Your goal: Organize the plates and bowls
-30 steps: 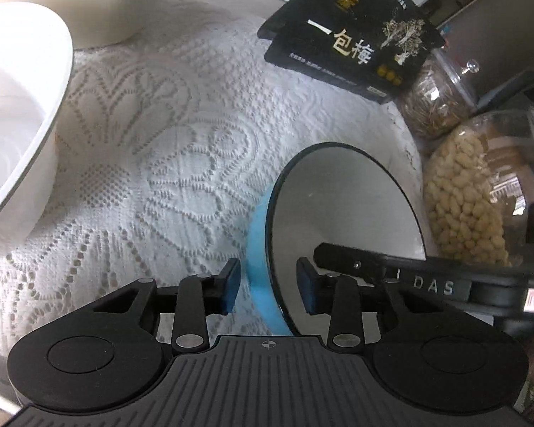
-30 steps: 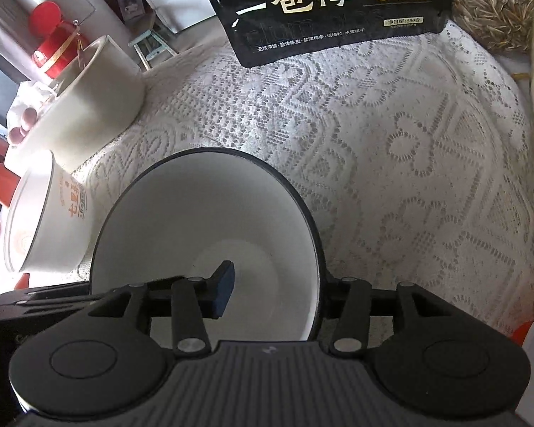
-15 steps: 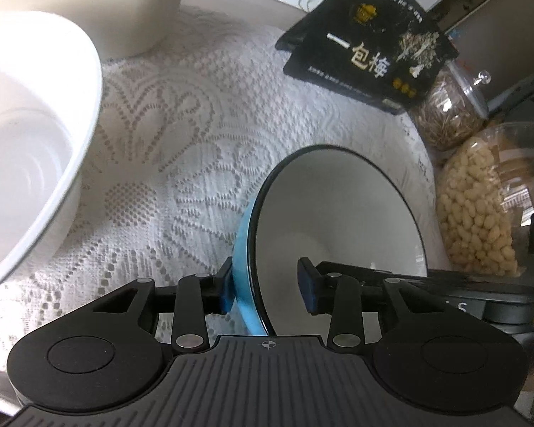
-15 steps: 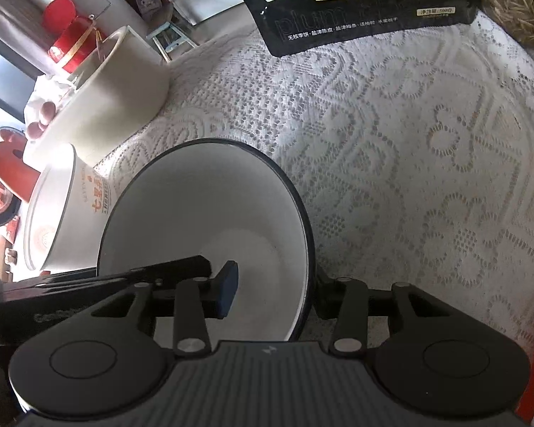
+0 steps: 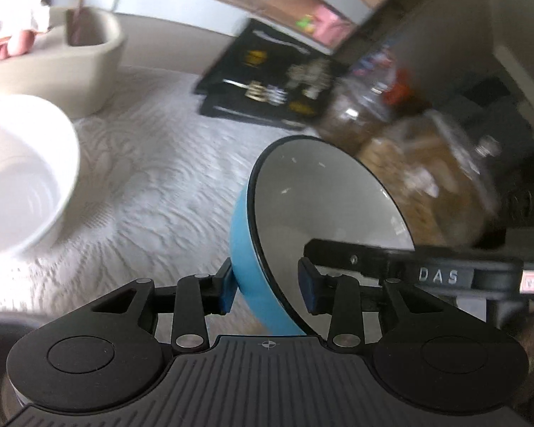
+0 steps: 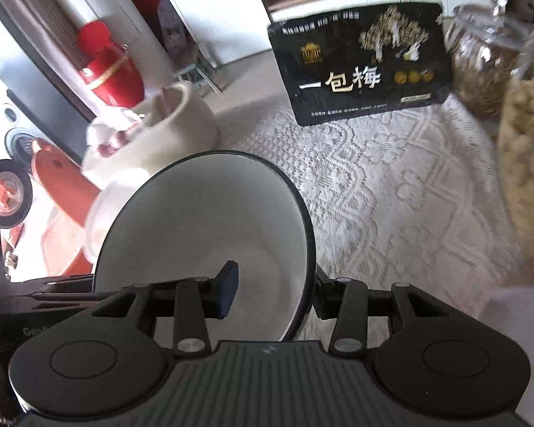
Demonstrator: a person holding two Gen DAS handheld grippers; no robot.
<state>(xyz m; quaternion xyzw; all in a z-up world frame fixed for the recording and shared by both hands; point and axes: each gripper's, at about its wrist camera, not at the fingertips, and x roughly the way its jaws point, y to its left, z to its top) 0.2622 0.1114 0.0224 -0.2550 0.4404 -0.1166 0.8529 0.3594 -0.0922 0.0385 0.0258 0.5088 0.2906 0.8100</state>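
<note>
Both grippers have come up since the earlier shots and the blue bowl [image 5: 324, 199] came up with them. It's off the lace tablecloth [image 5: 167, 185] now, and a lot more of the room shows behind the table. Both views are pretty smeared.

The left gripper [image 5: 267, 284] is about halfway open and straddles the bowl's wall near the rim. One pad sits on the blue outside and the other is inside against the white. In that view the bowl hangs tilted, with its mouth facing 3 o'clock. The other tool's black finger reaches in across the bowl from 4 o'clock.

The right gripper [image 6: 274, 295] has just been closing and is now fairly narrow, clamped on the opposite side of the same bowl. One pad is inside, and the other finger is tucked behind the black rim. From there the bowl fills the middle of the view and opens toward the camera.

Other stuff, in the right wrist view:
- The black snack bag [image 6: 363, 67] stands at 1 o'clock.
- The seed jar [image 6: 480, 64] is at 2 o'clock.
- The peanut jar [image 6: 527, 163] is at 3 o'clock.
- The cream tub [image 6: 167, 131] is at 10 o'clock.

In the left wrist view the empty white bowl [image 5: 21, 178] sits on the cloth at 9 o'clock, well apart from the lifted bowl.
</note>
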